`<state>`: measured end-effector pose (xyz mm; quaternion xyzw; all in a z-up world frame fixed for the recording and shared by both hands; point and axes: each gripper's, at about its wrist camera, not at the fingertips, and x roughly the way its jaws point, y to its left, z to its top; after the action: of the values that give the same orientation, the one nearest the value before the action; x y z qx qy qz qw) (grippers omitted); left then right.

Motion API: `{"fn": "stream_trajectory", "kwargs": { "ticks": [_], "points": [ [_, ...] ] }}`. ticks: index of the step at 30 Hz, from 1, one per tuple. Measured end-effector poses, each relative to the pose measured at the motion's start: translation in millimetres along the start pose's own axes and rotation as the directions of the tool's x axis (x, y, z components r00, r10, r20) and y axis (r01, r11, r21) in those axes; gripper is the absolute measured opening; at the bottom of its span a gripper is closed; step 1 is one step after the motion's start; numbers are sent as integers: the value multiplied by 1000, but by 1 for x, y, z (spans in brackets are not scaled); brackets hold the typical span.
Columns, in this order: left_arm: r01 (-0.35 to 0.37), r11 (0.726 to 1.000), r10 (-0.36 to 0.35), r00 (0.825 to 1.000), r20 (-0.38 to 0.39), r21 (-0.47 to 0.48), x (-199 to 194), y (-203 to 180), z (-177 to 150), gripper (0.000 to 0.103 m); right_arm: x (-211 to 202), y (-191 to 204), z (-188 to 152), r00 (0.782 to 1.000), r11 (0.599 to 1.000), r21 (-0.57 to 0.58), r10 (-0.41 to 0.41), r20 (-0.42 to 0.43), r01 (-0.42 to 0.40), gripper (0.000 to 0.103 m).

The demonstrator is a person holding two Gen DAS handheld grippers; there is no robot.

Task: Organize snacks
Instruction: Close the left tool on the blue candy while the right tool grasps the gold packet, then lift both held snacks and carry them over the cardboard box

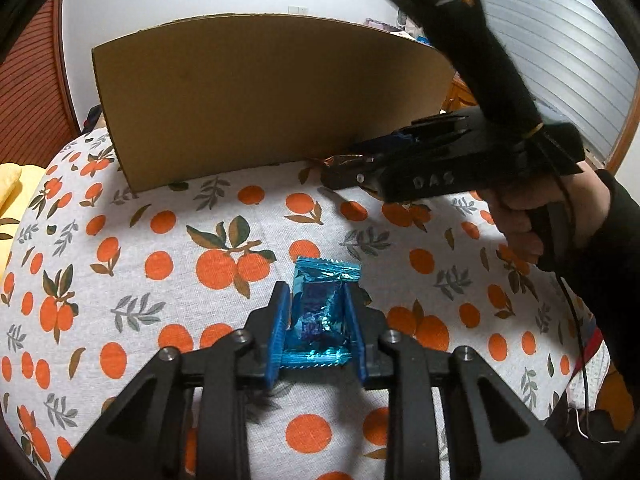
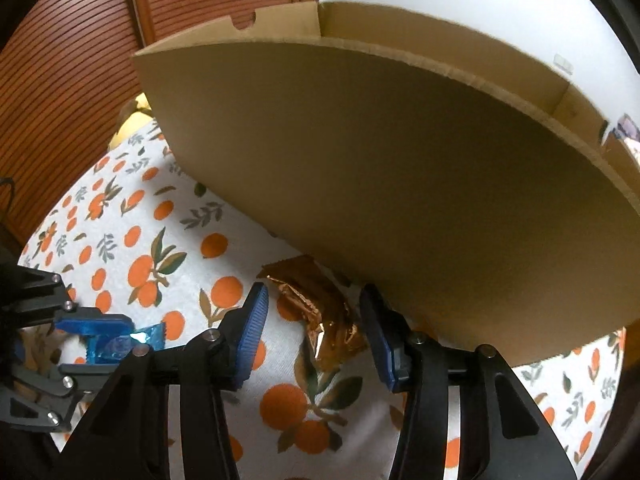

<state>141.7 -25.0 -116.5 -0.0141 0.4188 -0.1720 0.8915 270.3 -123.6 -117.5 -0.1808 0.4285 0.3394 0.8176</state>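
A shiny blue snack packet lies between the blue pads of my left gripper, which is shut on it just above the orange-print cloth. It also shows at the left of the right wrist view, held in the left gripper. A crumpled copper-gold snack packet lies on the cloth against the cardboard box. My right gripper is open, its pads on either side of the gold packet without touching it. The right gripper also shows in the left wrist view, by the box.
The tablecloth with orange fruit print covers the table. The open-topped cardboard box stands at the far side, its tall front wall facing me. A yellow object lies at the far left. A wooden slatted door stands behind.
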Motion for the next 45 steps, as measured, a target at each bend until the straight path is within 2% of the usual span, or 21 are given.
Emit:
{"fn": "stream_trajectory", "kwargs": {
  "ticks": [4,6,9,23,35,45],
  "points": [
    [-7,1000,7,1000,3,2,0,-2,0,25,5,3,-1,1000,1000,-19,-8,-23,8,45],
    [-12,1000,12,1000,4,-3,1,-2,1,24,4,3,-3,1000,1000,-15,-9,-19,9,32],
    [-17,1000,17,1000,6,-15,-2,0,3,23,1,3,-5,1000,1000,-15,-13,-12,12,21],
    [-59,998,59,996,64,-13,-28,13,21,22,-32,6,-29,997,998,50,41,69,-44,20],
    [-80,997,80,991,109,2,-38,14,51,22,-70,9,-37,987,996,87,16,162,-31,20],
    [-91,996,87,981,171,18,-50,19,76,22,-84,-2,-43,981,993,114,-10,192,-12,20]
  ]
}}
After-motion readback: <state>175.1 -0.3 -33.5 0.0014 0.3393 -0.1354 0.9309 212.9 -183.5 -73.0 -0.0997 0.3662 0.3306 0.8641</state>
